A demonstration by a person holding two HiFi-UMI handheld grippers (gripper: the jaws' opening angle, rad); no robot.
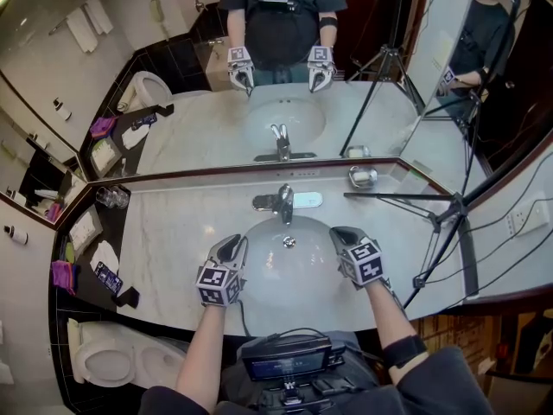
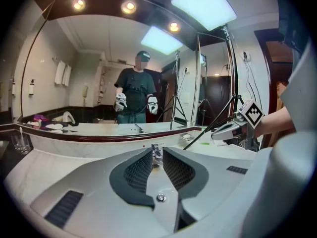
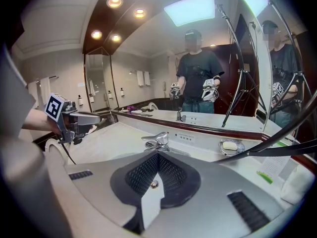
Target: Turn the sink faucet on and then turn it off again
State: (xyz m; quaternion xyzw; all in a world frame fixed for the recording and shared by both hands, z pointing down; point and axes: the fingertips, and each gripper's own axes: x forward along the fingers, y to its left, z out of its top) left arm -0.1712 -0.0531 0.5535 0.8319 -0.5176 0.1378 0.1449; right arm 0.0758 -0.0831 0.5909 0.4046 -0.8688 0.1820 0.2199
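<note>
The chrome faucet (image 1: 282, 201) stands behind the white basin (image 1: 259, 271), its lever pointing towards me; I see no water running. Both grippers hover over the basin's near half, apart from the faucet. My left gripper (image 1: 234, 244) has its jaws slightly apart with nothing between them; in the left gripper view the faucet (image 2: 157, 157) shows far off through the narrow gap of the left gripper (image 2: 157, 149). My right gripper (image 1: 342, 235) is shut and empty. In the right gripper view its tips (image 3: 157, 154) meet just below the faucet (image 3: 157, 141).
A wall mirror (image 1: 285, 85) runs behind the marble counter (image 1: 173, 240). A soap dish (image 1: 363, 177) sits at the back right, a tripod (image 1: 441, 219) leans over the right side, glasses (image 1: 112, 197) stand at the back left. A toilet (image 1: 104, 361) is at lower left.
</note>
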